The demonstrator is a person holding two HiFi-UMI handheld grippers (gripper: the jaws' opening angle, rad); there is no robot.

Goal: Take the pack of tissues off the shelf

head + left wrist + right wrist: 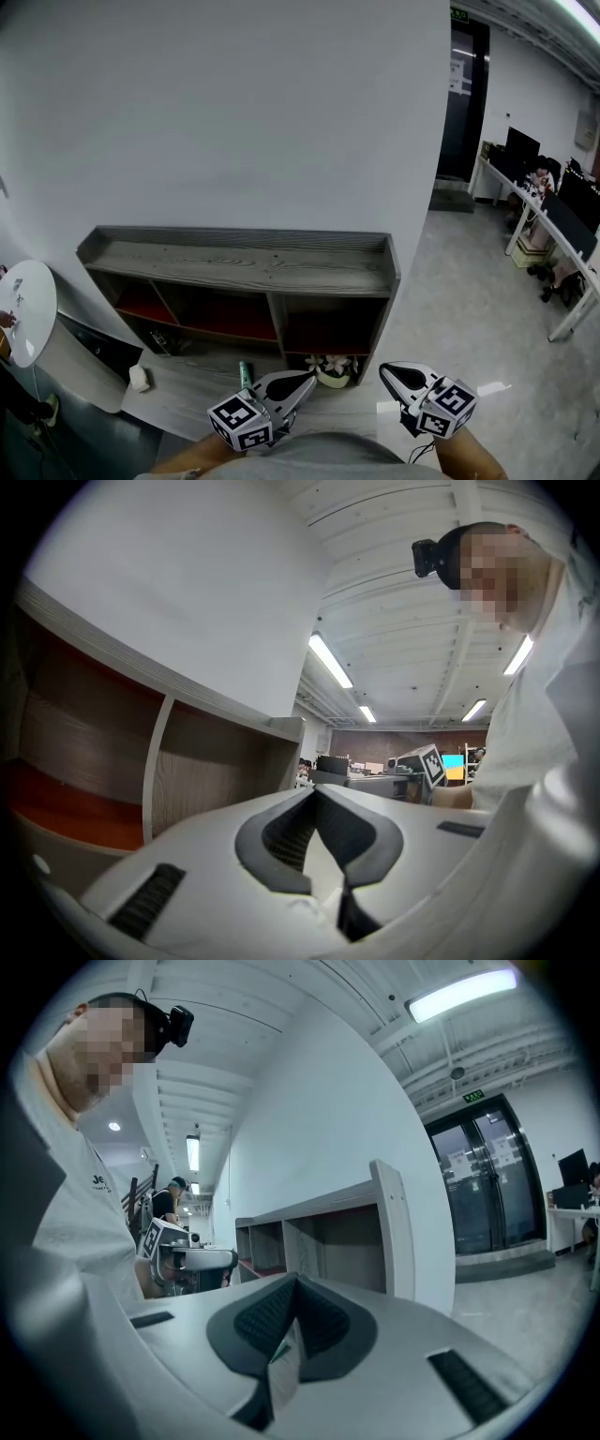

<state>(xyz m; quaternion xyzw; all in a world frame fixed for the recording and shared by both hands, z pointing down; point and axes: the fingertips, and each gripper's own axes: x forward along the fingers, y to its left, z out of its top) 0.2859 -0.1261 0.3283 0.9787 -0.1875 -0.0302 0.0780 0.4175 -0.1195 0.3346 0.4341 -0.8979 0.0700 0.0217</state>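
In the head view the left edge is cutting off a round white table [28,309], and the bottom edge is slicing through the person's forearms [469,457] behind the left hand-held gripper [307,380] and the right hand-held gripper [385,369]. Shadow is swallowing the backs of the compartments of the shelf [244,262], so nothing inside them is reading clearly. The small white object [139,378] on the lower tabletop [187,394] is showing too small to identify for certain. The left hand-held gripper is covering the foot of a green bottle [246,371] and overlapping a flower pot [331,377]. The far desks [553,216] are showing too small for detail. In both gripper views each gripper's own body is blocking everything below the shelf.
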